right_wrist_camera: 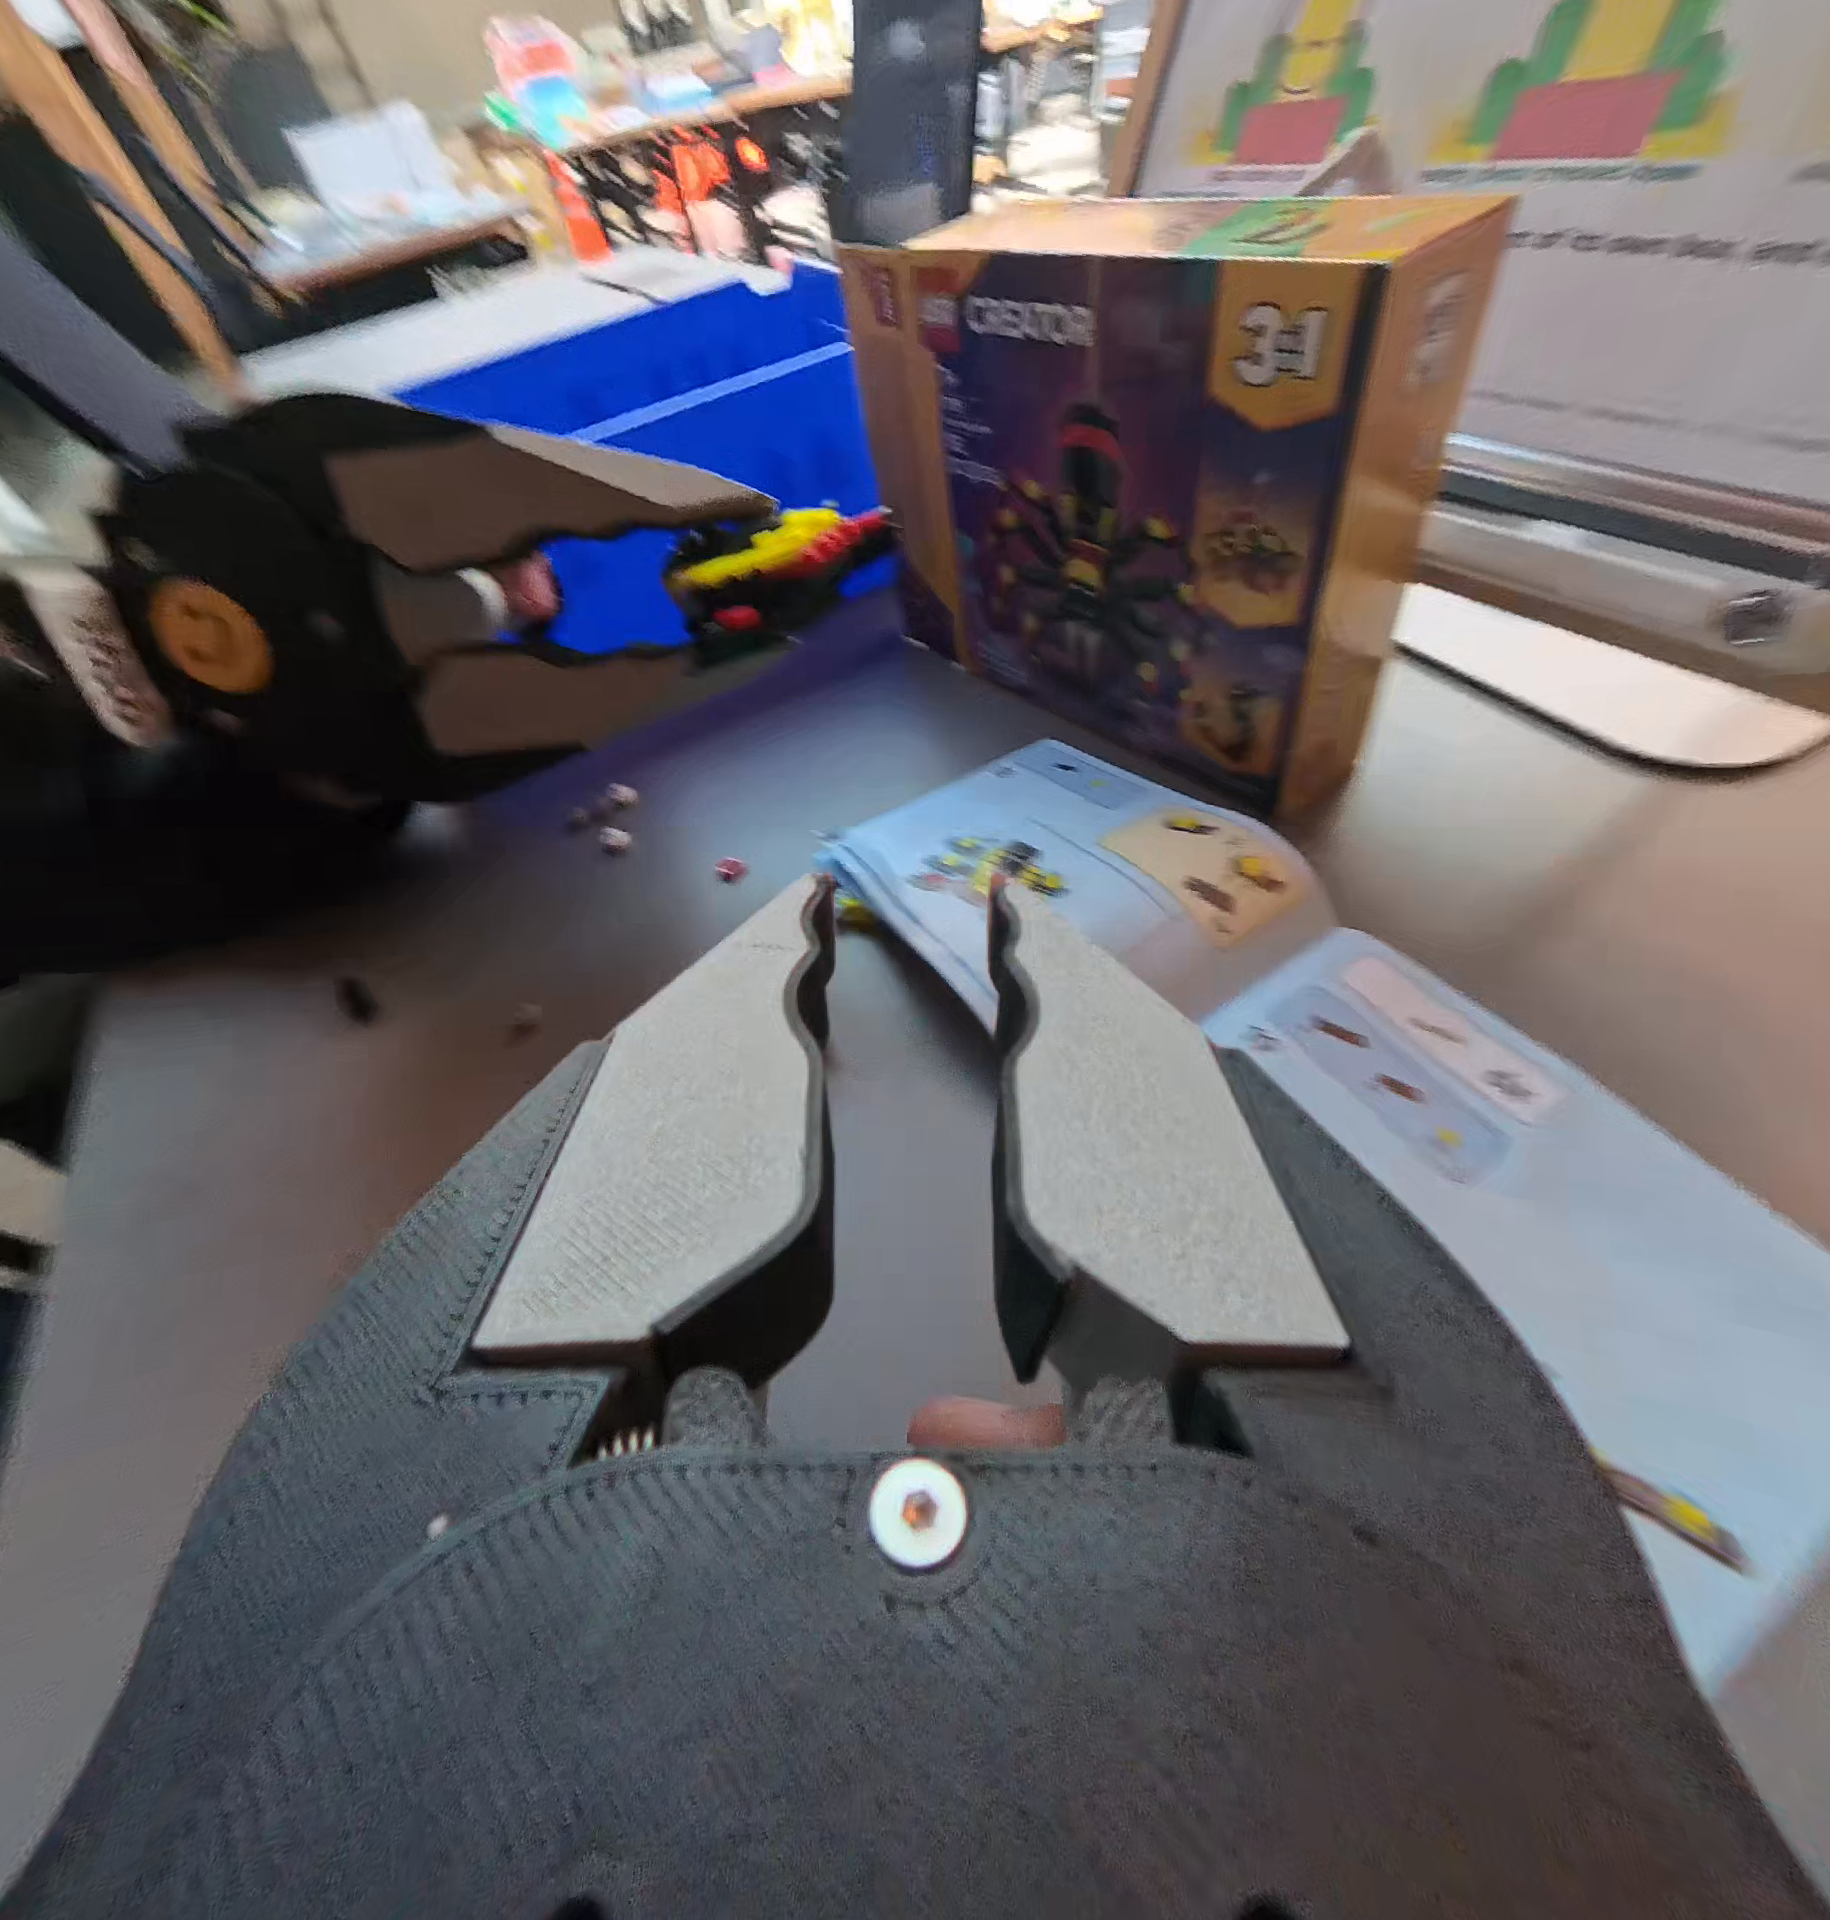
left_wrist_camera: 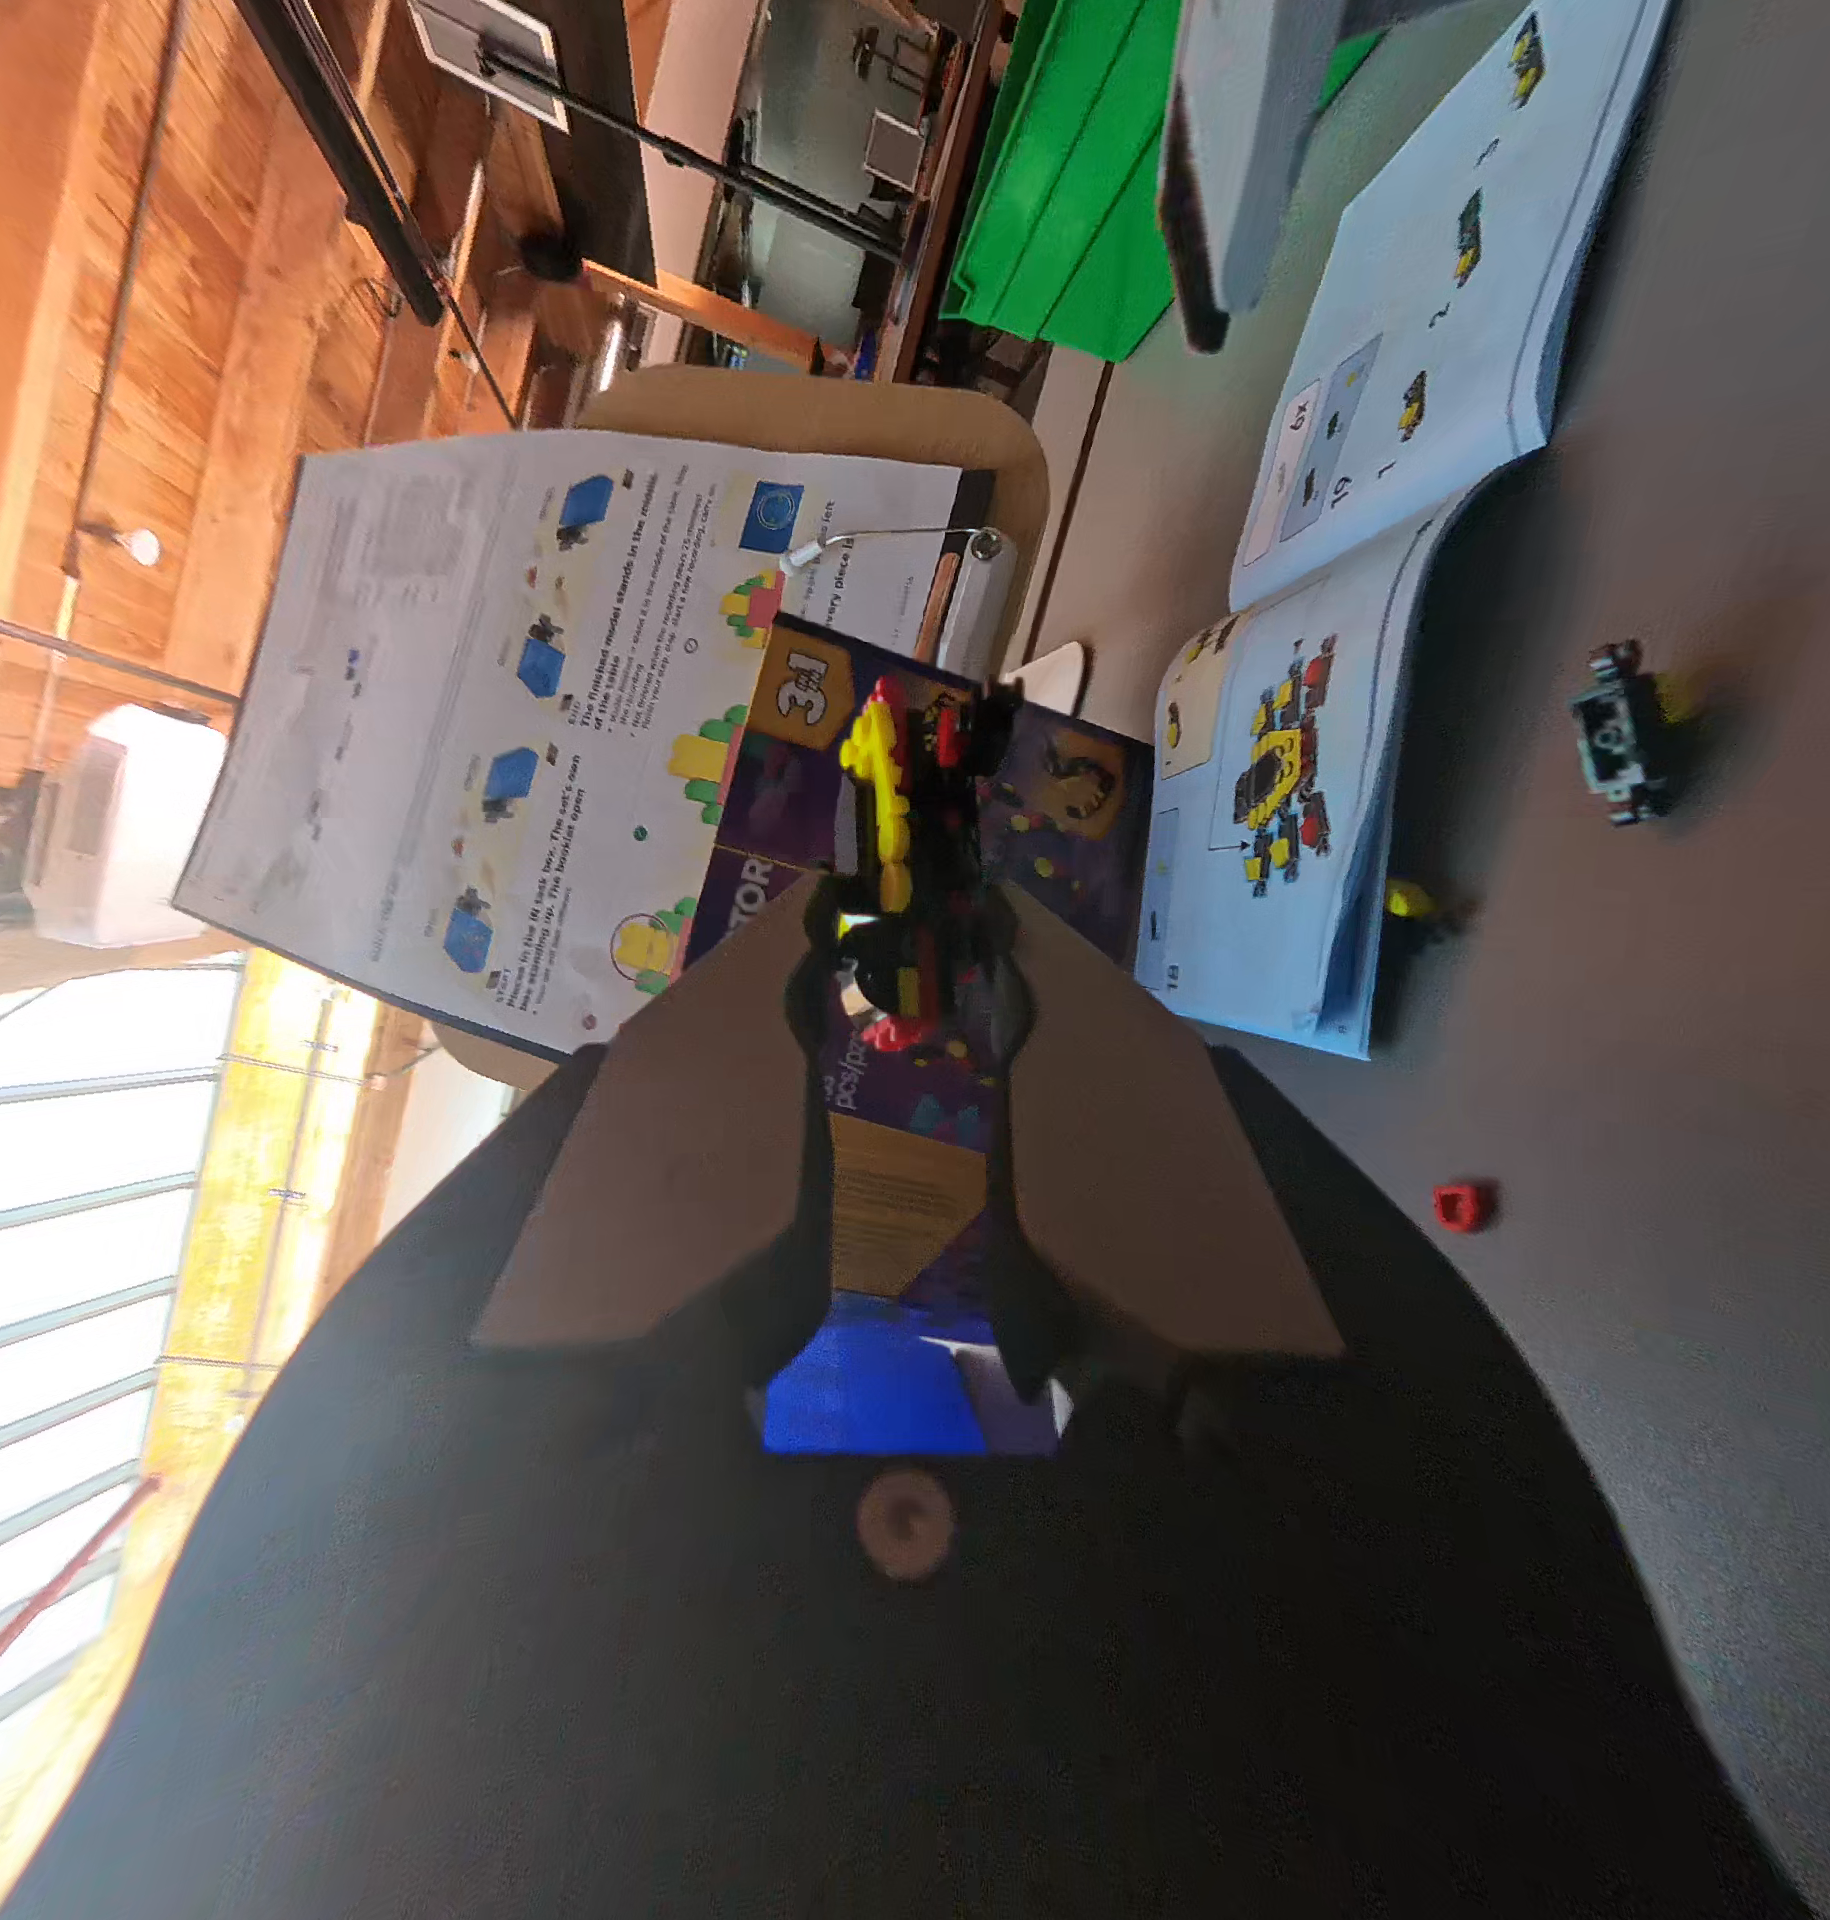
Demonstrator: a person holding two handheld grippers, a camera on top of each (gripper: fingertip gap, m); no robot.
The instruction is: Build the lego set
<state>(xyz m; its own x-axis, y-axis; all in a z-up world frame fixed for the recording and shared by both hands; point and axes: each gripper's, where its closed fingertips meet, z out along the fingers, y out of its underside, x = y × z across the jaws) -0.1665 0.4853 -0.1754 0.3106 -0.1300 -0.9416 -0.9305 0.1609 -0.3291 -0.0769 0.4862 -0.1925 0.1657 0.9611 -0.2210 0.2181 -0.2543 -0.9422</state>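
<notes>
Dark table (right_wrist_camera: 890,748), lego model (left_wrist_camera: 916,831) clamped in left tool (left_wrist_camera: 906,935), raised

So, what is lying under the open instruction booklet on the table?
A small yellow brick with a dark part sticks out from under the edge of the open pale-blue paper instruction booklet. The pages cover everything deeper under it, so further pieces cannot be seen.

Print shows on the purple set box (right_wrist_camera: 1150,499), the open instruction booklet (left_wrist_camera: 1410,436) lying on the table (left_wrist_camera: 1669,1039), and a propped instruction sheet (left_wrist_camera: 495,707); none is repeated here.
</notes>
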